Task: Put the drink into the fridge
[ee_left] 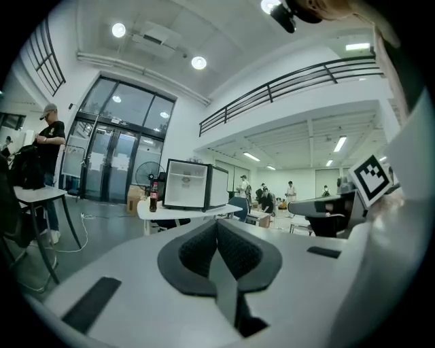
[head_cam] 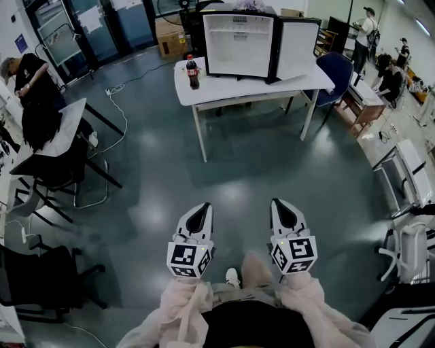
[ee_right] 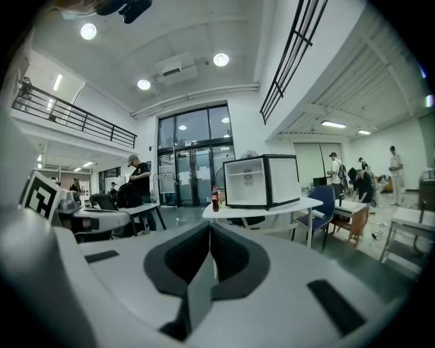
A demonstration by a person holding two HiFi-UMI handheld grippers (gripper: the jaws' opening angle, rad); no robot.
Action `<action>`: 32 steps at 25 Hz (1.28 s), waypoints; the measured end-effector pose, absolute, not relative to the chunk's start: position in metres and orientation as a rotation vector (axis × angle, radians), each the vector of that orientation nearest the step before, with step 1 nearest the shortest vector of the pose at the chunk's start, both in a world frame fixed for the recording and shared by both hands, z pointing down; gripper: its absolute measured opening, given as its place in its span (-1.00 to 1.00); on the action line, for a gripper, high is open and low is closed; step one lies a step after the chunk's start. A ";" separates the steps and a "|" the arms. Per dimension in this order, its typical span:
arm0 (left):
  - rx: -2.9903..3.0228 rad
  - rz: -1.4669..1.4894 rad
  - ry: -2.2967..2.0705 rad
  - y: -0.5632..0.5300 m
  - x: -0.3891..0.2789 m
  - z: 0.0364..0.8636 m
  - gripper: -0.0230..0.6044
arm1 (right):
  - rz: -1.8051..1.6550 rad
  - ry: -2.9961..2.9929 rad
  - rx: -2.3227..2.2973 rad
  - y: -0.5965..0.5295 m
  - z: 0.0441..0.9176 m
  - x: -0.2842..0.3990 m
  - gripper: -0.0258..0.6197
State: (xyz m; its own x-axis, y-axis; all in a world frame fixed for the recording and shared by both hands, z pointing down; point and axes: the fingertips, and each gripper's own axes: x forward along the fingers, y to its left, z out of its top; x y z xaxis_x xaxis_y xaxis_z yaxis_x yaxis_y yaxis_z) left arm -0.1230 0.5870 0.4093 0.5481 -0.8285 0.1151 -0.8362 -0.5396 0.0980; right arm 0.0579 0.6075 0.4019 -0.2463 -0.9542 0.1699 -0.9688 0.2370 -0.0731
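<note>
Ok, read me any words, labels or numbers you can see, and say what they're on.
Nothing here is legible.
Bottle: red label, too small to read.
Fridge: sticker inside, blurred.
Papers on the glass doors: blurred.
Left cube and right cube: square patterns only, no letters.

The left gripper (head_cam: 201, 209) and right gripper (head_cam: 281, 205) are smooth pale-grey shells that taper to a point, each with a black teardrop recess on top. At each shell's six o'clock end sits a white marker cube (head_cam: 188, 258) printed with black squares. Black textured pads (ee_left: 194, 253) line the jaws. A black rectangular inset (ee_left: 92, 304) lies at eight o'clock. Loose pale-pink sleeves (head_cam: 182, 311), a black top (head_cam: 248, 327) and a white shoe (head_cam: 232, 276) are worn.
</note>
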 end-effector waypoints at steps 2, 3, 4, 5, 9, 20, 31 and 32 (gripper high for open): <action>2.621 0.084 -1.437 0.579 -0.122 0.413 -0.89 | 0.259 -2.399 1.869 0.600 0.405 0.063 -0.87; 2.613 0.087 -1.441 0.575 -0.121 0.415 -0.89 | 0.267 -2.399 1.868 0.596 0.407 0.065 -0.87; 2.606 0.090 -1.443 0.570 -0.120 0.417 -0.89 | 0.277 -2.403 1.868 0.590 0.408 0.067 -0.87; 2.603 0.093 -1.446 0.563 -0.119 0.419 -0.89 | 0.285 -2.410 1.867 0.583 0.409 0.068 -0.88; 2.581 0.085 -1.482 0.522 -0.112 0.424 -0.89 | 0.286 -2.437 1.847 0.541 0.412 0.077 -0.87; 2.584 0.041 -1.526 0.392 -0.069 0.407 -0.89 | 0.331 -2.490 1.799 0.405 0.412 0.112 -0.87; 2.507 0.033 -1.613 0.315 -0.040 0.409 -0.89 | 0.372 -2.555 1.699 0.317 0.415 0.139 -0.87; 2.500 0.033 -1.618 0.311 -0.038 0.410 -0.89 | 0.376 -2.558 1.694 0.313 0.416 0.141 -0.87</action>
State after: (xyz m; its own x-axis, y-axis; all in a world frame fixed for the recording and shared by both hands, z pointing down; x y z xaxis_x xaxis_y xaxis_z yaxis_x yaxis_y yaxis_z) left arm -0.0380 0.3111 0.4105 0.4137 -0.9042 0.1066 -0.9077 -0.4006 0.1247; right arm 0.1408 0.3130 0.4157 -0.3983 -0.9003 0.1753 -0.9127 0.3701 -0.1733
